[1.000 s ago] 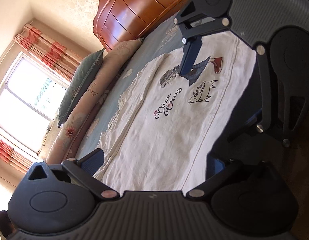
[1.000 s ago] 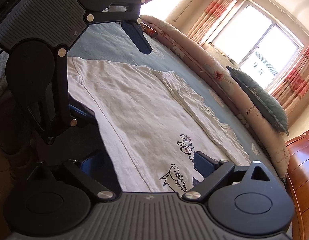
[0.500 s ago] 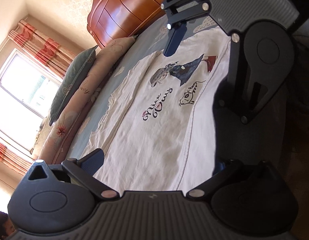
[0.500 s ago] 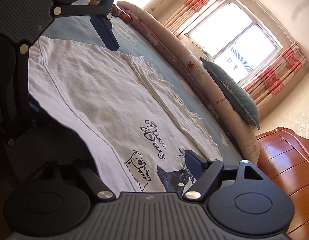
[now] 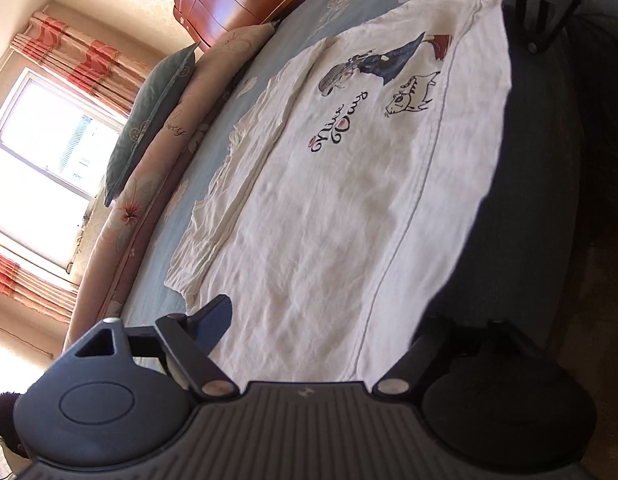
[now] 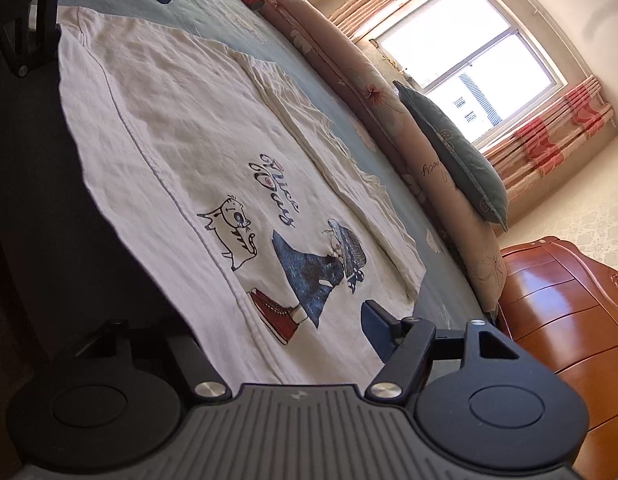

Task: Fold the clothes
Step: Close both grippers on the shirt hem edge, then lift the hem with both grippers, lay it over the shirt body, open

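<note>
Shirt (image 5: 349, 208): white, printed side up, spread flat along near edge of blue bed sheet (image 5: 213, 168); cartoon girl, cat and script lettering showing.
Far side: sleeve and side strip (image 5: 237, 184) already turned in over the body, lying in loose wrinkled layers.
Near side: hem edge draping a little over the mattress edge, not yet folded in.
Left gripper (image 5: 321, 332): at one end of the shirt, jaws straddling the near edge of cloth and closing; pads not yet seen pressing, one finger hidden in shadow.
Right gripper (image 6: 269, 340): at the opposite end, by the printed red shoe (image 6: 275, 314), jaws likewise closing with cloth between them; no pinch visible yet.
Progress: early to middle, judged from the lie of the cloth; one lengthwise fold done, second lengthwise fold apparently being set up.
Remaining: grip both ends of near edge, carry it across toward the far side, then fold crosswise into a compact stack.
Surroundings: long floral bolster (image 5: 149, 208) and grey-green pillow (image 5: 149, 112) beyond the shirt, wooden headboard (image 6: 565, 312) at one end.
</note>
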Tool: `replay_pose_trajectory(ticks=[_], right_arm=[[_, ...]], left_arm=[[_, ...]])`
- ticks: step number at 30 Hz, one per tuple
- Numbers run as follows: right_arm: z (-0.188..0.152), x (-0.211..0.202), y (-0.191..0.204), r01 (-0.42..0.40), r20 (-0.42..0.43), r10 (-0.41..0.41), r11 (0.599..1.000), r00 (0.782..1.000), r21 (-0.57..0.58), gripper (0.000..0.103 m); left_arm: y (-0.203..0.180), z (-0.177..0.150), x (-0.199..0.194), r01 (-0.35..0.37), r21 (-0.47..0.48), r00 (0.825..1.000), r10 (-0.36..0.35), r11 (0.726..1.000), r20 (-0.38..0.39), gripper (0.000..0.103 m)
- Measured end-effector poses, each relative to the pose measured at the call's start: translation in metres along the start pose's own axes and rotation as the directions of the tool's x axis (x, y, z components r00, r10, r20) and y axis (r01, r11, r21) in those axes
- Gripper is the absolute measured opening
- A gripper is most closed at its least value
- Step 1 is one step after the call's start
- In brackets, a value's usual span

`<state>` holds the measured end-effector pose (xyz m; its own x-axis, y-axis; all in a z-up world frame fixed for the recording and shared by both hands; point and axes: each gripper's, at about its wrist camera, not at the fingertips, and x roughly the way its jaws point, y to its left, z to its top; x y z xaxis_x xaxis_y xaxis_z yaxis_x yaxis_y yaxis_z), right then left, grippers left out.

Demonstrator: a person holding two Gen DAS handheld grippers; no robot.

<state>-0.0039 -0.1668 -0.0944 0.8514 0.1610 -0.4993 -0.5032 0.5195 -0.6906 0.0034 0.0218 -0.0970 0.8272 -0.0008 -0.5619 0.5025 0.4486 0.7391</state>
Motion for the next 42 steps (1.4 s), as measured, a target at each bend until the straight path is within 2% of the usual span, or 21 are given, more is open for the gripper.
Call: replay_pose_trajectory(ticks=[1, 2, 4, 5, 6, 7, 13, 20, 27, 33, 42], right_arm=[[-0.001, 0.000, -0.001, -0.015, -0.003, 0.015, 1.000, 1.000, -0.004, 0.058], [-0.001, -0.001, -0.001, -0.034, -0.008, 0.034, 0.999, 0.999, -0.008, 0.051], [-0.001, -0.001, 0.000, -0.074, -0.016, 0.073, 0.997, 0.997, -0.017, 0.034], [-0.001, -0.002, 0.002, -0.095, -0.020, 0.094, 0.995, 0.995, -0.022, 0.021], [-0.001, -0.002, 0.005, -0.112, -0.028, 0.111, 0.993, 0.993, -0.027, 0.012], [-0.001, -0.003, 0.007, -0.117, -0.033, 0.116, 0.993, 0.993, -0.034, 0.010], [0.002, -0.008, 0.001, -0.107, -0.023, 0.107, 0.994, 0.994, 0.001, 0.008], [0.014, -0.012, -0.018, -0.068, 0.013, 0.067, 0.998, 0.998, 0.012, 0.008], [0.025, -0.005, -0.038, -0.023, 0.039, 0.022, 1.000, 0.999, 0.022, 0.008], [0.037, 0.013, -0.057, 0.010, 0.050, -0.010, 1.000, 0.999, 0.012, 0.008], [0.062, 0.063, -0.096, 0.078, 0.073, -0.079, 0.997, 0.994, 0.013, 0.008]], left_arm=[[-0.001, 0.001, -0.001, 0.022, 0.018, 1.000, -0.022, 1.000, 0.001, 0.053], [-0.004, 0.002, -0.001, 0.037, 0.047, 0.999, -0.037, 0.998, 0.001, 0.048], [-0.009, 0.004, 0.000, 0.065, 0.091, 0.998, -0.065, 0.994, -0.008, 0.027], [-0.011, 0.005, 0.000, 0.078, 0.105, 0.997, -0.077, 0.991, -0.014, 0.023], [-0.013, 0.005, 0.000, 0.091, 0.118, 0.996, -0.089, 0.989, -0.020, 0.014], [-0.015, 0.005, 0.001, 0.103, 0.131, 0.995, -0.101, 0.986, -0.026, 0.009], [-0.018, 0.006, -0.001, 0.072, 0.143, 0.997, -0.068, 0.987, -0.031, 0.005], [0.001, 0.013, -0.003, -0.009, 0.109, 1.000, 0.008, 0.994, 0.006, 0.004], [0.023, 0.024, 0.006, -0.056, 0.105, 0.998, 0.054, 0.993, 0.025, 0.004], [0.048, 0.036, 0.022, -0.097, 0.101, 0.995, 0.093, 0.990, 0.046, 0.004], [0.097, 0.055, 0.071, -0.156, 0.051, 0.986, 0.152, 0.986, 0.064, 0.005]])
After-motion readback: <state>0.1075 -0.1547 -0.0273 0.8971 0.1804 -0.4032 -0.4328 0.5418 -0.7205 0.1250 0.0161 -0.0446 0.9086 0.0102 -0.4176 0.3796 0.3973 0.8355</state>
